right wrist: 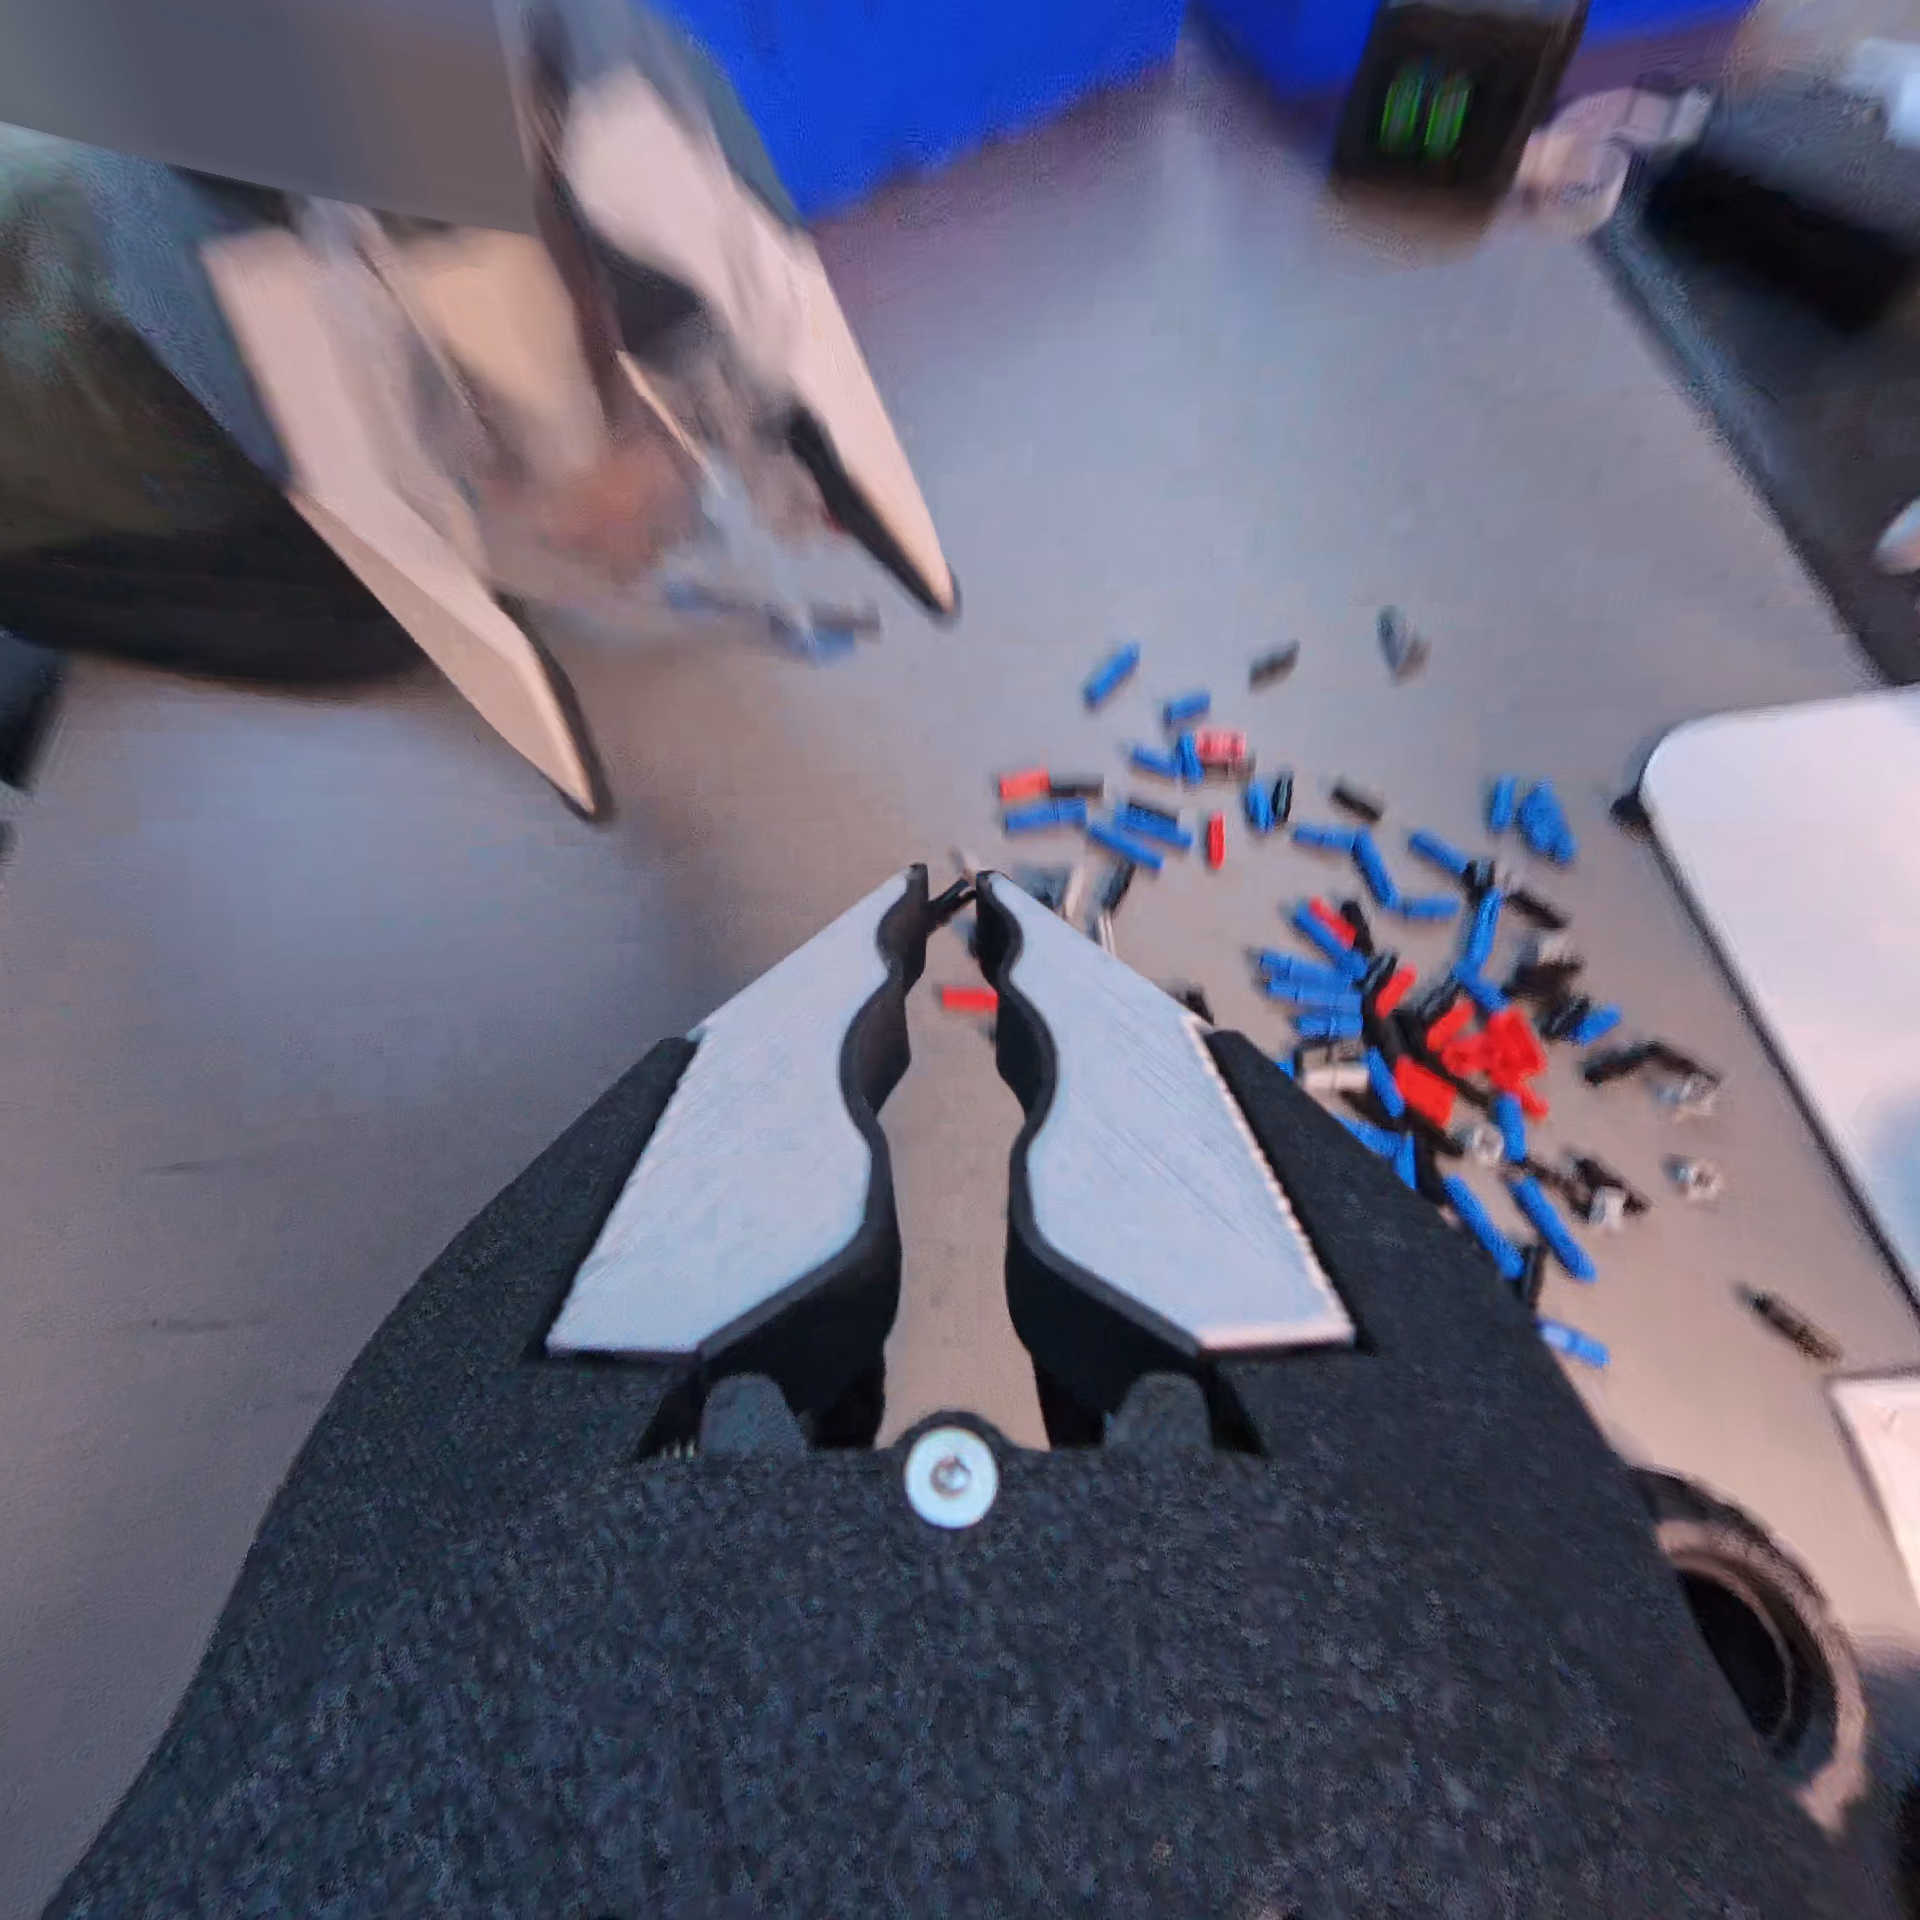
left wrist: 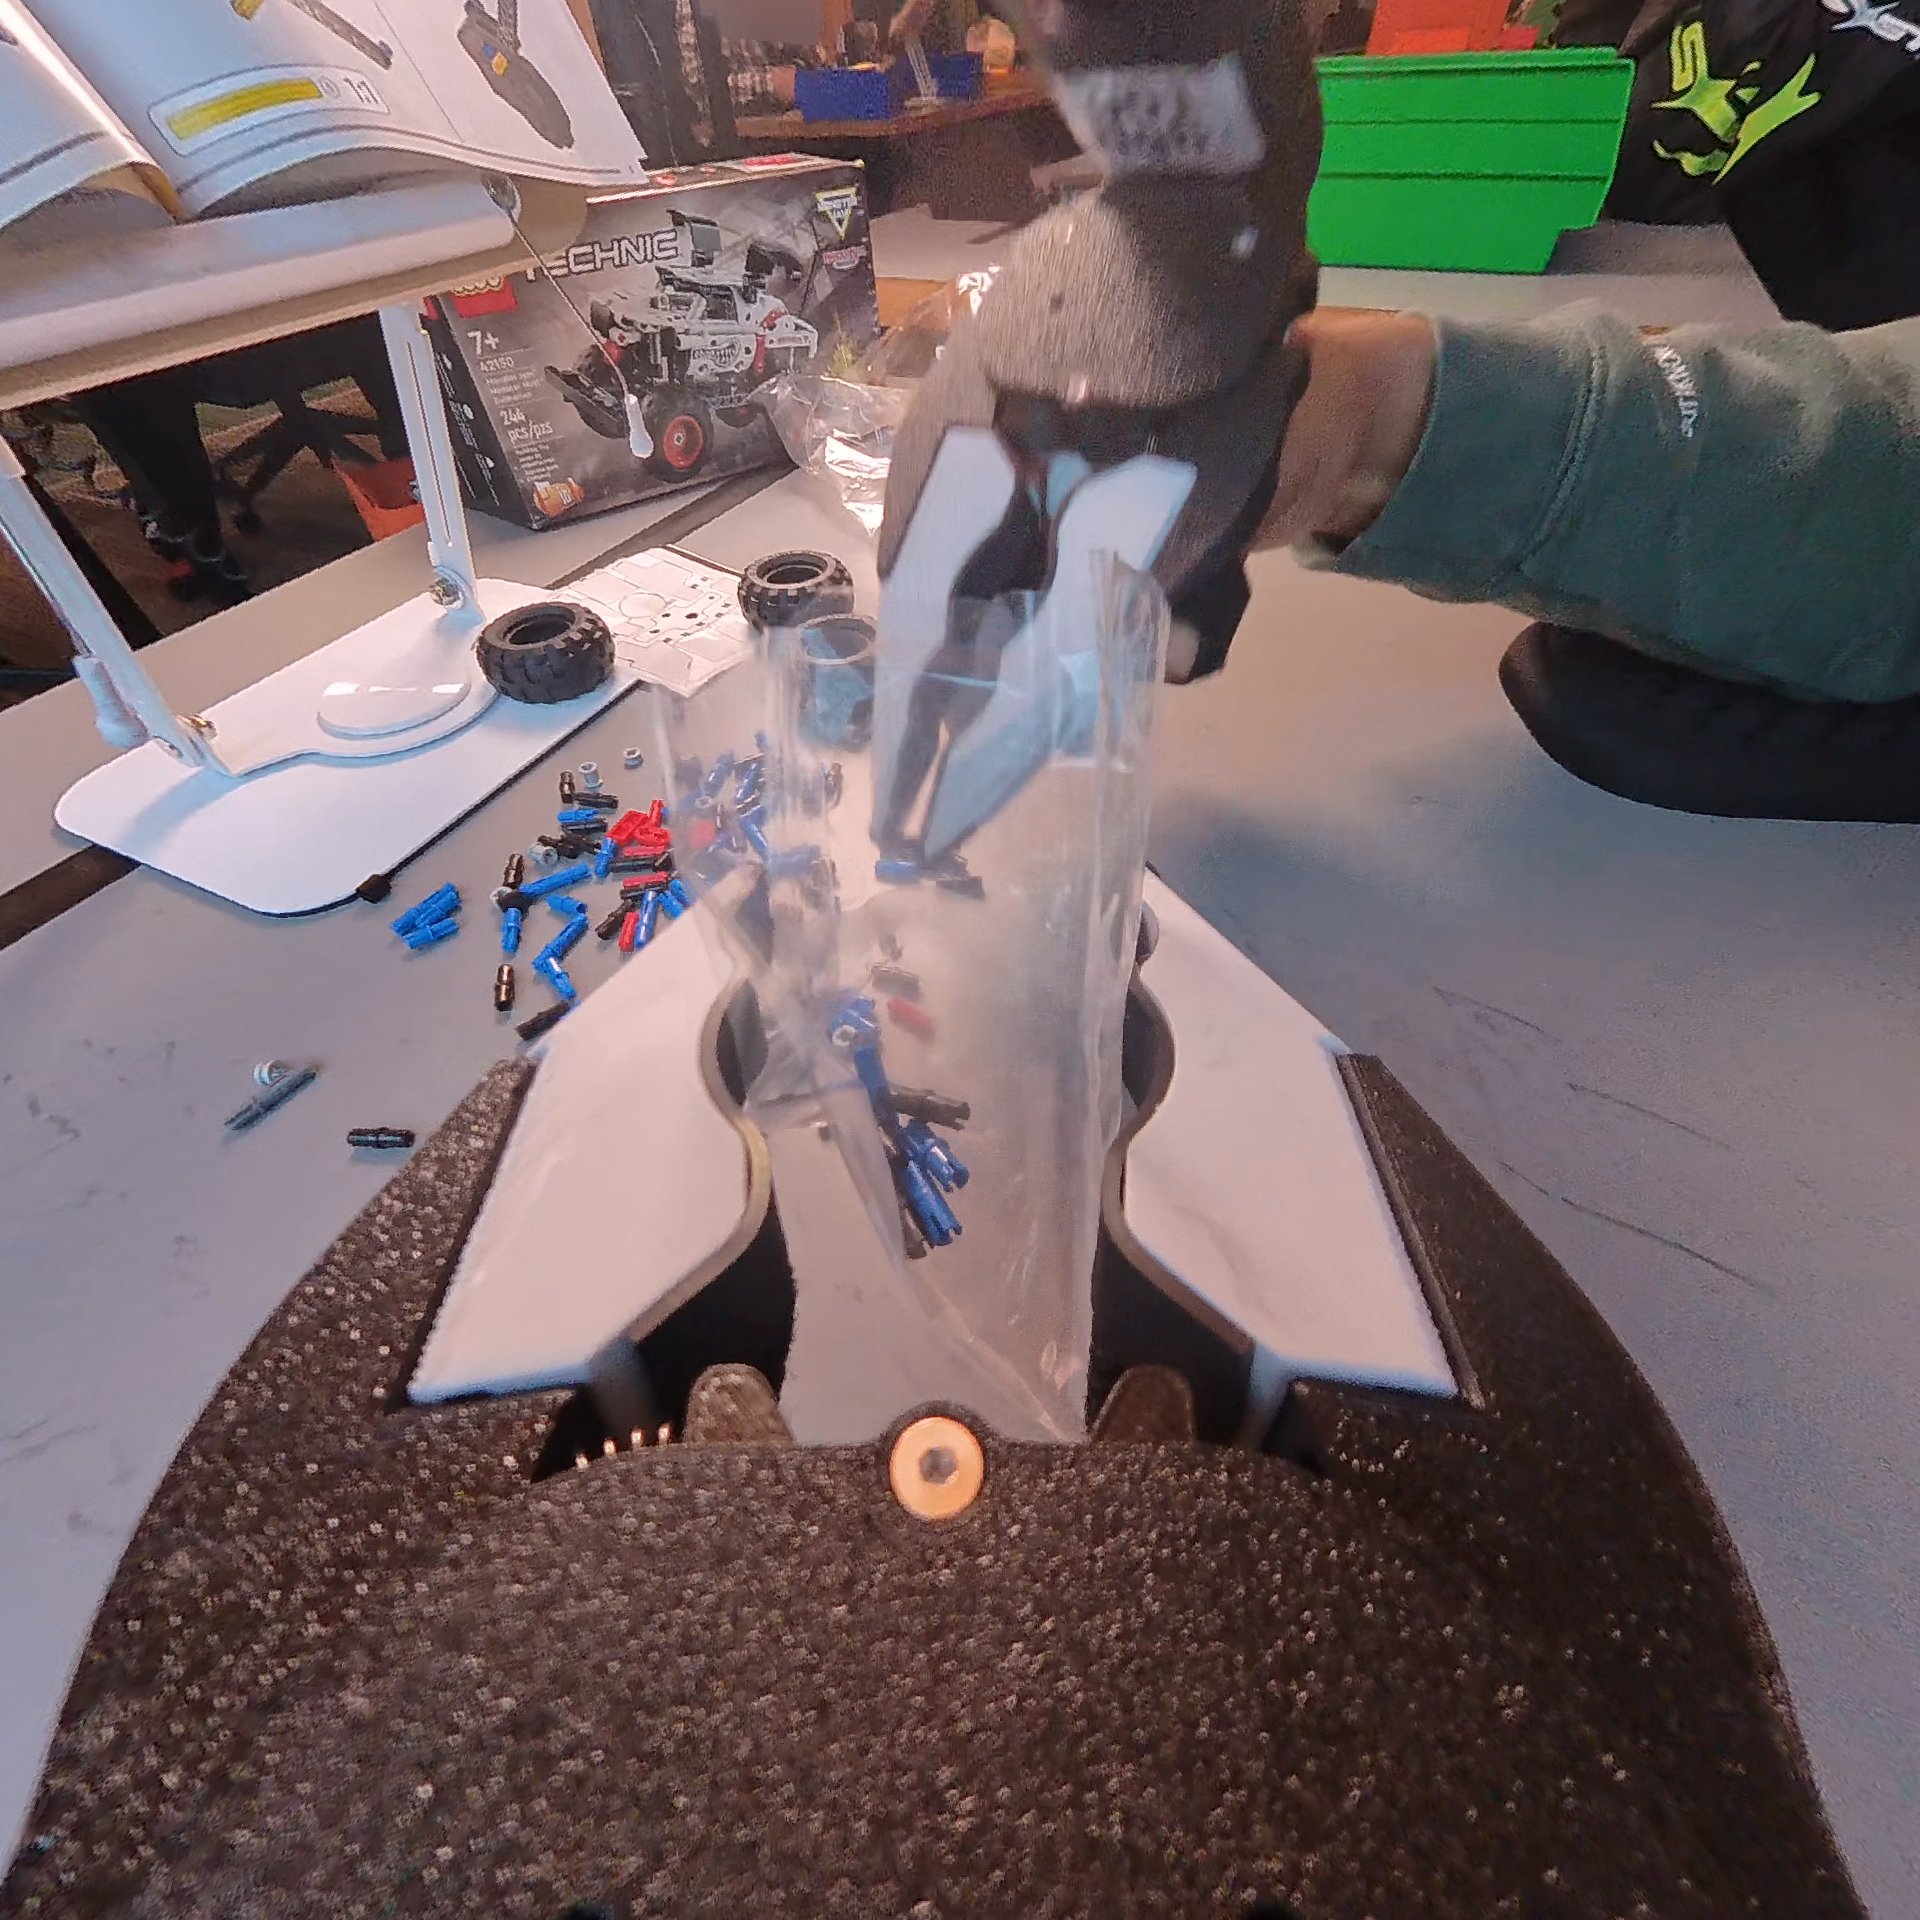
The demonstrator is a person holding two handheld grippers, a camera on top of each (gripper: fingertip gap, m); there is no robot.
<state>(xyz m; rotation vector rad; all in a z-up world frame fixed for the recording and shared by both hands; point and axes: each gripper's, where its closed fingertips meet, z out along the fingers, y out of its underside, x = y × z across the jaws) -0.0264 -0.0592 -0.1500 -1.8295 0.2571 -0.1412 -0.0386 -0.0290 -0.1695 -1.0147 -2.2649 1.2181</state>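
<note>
A clear bag (left wrist: 987, 1039) stood up between the jaws of the left gripper (left wrist: 935, 925). In the bag lay a small bunch of blue and black pins (left wrist: 925, 1164), low down, close to the root of the jaws. A few more pins sat higher in it. The bag was thin and see-through, with shiny folds, and its top edge rose past the jaw tips. The left jaws were wide apart, with one finger on each side of the bag. I could not tell if they pressed on it.

The right gripper (left wrist: 925, 852) pointed down just beyond the left jaw tips, behind the bag. A hand (left wrist: 1340, 436) in a green sleeve (left wrist: 1662, 499) held it. In its own view the right gripper (right wrist: 948, 883) had its jaws almost closed, and a tiny black bit (right wrist: 948, 900) sat pinched between the tips. That view was blurry. The left gripper (right wrist: 769, 707) and the bag (right wrist: 623, 468) showed ahead and to the left of the right jaws.

Many loose pins (left wrist: 582, 894), blue, black and red, lay on the grey worktop (left wrist: 1507, 1039), to the left of the left jaws. Past them were a black tyre (left wrist: 540, 652), a white stand (left wrist: 260, 810) with an open booklet (left wrist: 312, 83), and a toy box (left wrist: 665, 343). A green bin (left wrist: 1455, 156) stood far ahead on the right.
</note>
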